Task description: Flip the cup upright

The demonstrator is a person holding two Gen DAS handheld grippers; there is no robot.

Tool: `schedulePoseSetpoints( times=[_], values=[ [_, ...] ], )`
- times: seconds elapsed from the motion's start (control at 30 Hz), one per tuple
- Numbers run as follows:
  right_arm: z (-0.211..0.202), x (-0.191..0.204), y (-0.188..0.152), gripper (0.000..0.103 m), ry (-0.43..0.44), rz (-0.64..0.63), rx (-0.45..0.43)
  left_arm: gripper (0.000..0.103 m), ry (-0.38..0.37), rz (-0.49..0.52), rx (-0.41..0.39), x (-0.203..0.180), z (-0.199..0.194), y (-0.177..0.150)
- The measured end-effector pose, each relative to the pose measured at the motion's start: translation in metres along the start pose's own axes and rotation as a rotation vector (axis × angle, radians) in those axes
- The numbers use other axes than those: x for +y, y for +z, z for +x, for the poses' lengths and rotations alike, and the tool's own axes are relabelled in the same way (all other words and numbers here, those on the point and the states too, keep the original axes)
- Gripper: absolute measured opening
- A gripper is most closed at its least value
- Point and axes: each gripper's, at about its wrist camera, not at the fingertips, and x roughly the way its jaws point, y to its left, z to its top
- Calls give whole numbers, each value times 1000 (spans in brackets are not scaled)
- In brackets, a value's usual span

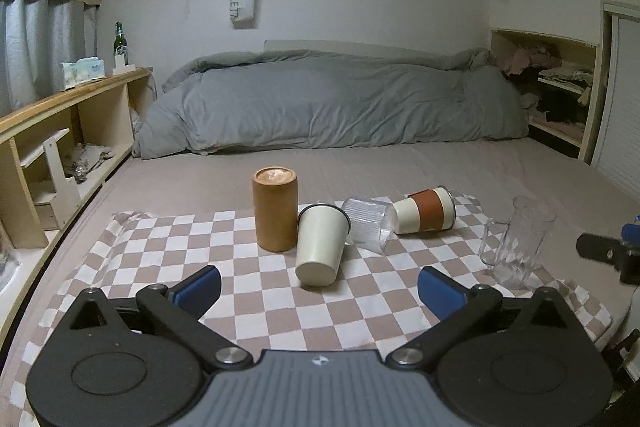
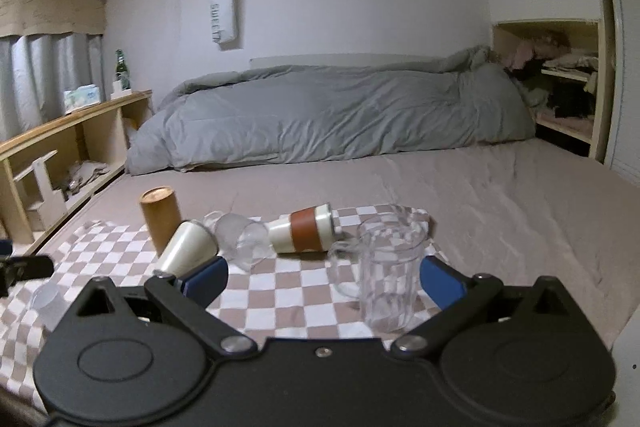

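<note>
Grey bedding (image 1: 332,99) is being seen heaped across the back of the left wrist view, with a beige sheet (image 1: 460,171) spreading toward the lens and a checkered cloth (image 1: 248,291) covering the lower half of the frame. On that cloth, near the centre, a brown cylinder (image 1: 275,209) is being shown standing upright, and a cream cup (image 1: 320,245) is being shown lying on its side against it, base toward the camera. Just to the right, a ribbed clear glass (image 1: 370,223) and a cream cup with a brown sleeve (image 1: 424,211) are also lying down. At right, a clear mug (image 1: 516,241) is standing upright. The left gripper (image 1: 318,287) is being held spread wide at the bottom of the frame, nothing between its blue pads (image 1: 204,285), short of the cream cup. A dark part of the right gripper (image 1: 604,253) is being caught at the right edge.

From the right wrist view, the same cloth (image 2: 280,291) is being seen from further right. The clear mug (image 2: 386,271) is now sitting low in the frame between the spread fingers of the right gripper (image 2: 324,281), though contact cannot be told. The cream cup (image 2: 188,247) is being shown tilted at centre left, beside the brown cylinder (image 2: 160,217), with the ribbed clear glass (image 2: 240,239) and sleeved cup (image 2: 302,233) lying to its right. Only this view is revealing a small translucent cup (image 2: 48,301) at lower left, and the left gripper (image 2: 24,269) at the left edge.
</note>
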Motion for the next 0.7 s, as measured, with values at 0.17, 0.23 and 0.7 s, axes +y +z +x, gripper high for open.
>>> schedulePoseSetpoints(
  times=[0.17, 0.23, 0.7],
  values=[
    [-10, 13, -13, 103, 1, -21, 3, 103, 8, -9, 9, 1, -7, -11],
    [-12, 16, -18, 103, 0, -15, 8, 103, 20, -8, 7, 1, -9, -14],
    [-15, 32, -37, 103, -17, -31, 42, 103, 78, 8, 34, -1, -11, -34]
  ],
)
